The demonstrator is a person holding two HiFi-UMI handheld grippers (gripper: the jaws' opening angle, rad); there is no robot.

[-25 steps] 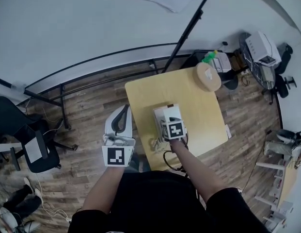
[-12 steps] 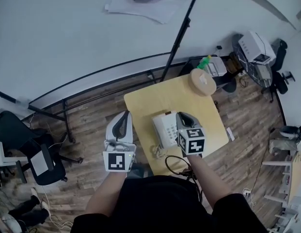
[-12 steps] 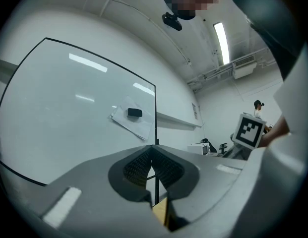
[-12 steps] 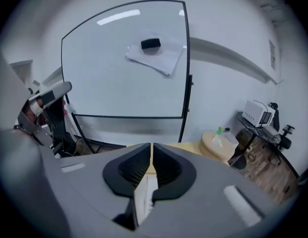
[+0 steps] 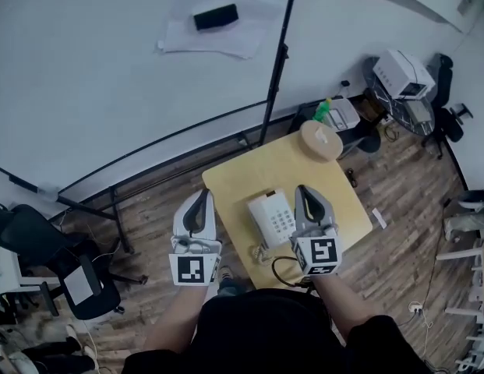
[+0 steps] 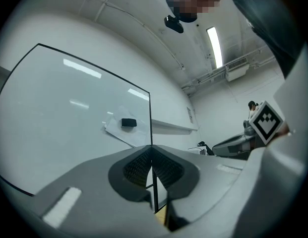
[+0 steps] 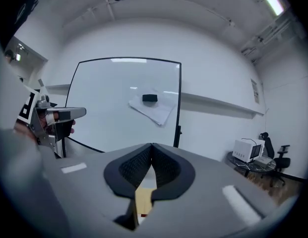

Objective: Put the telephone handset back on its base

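Both grippers are empty. The left gripper [image 5: 201, 198] hangs to the left of the yellow table [image 5: 238, 178], out over the wooden floor. Its own view shows the 2 pads pressed together with nothing between them. The right gripper [image 5: 305, 192] sits just to the right of the telephone [image 5: 282, 223] in the head view. Its jaws are also fully closed on nothing, and they point across the room rather than down at the desk.

The telephone lies at the near middle of the table. The handset [image 5: 259, 218] seems to lie along its left side beside the keypad, though the view is too small for us to say it is fully seated. We judge the placing done, or very nearly, so what remains is to check it and pull away cleanly.

To do that well, we keep both grippers high and draw them toward us. That keeps them clear of the coiled cord [image 5: 261, 252] and the black cable [image 5: 282, 269] at the near edge, since a snag on either could tug the handset off its cradle.

If 1 end looks raised, we use only the right gripper. We bring it down from above and press lightly on that end with closed jaws rather than gripping again.
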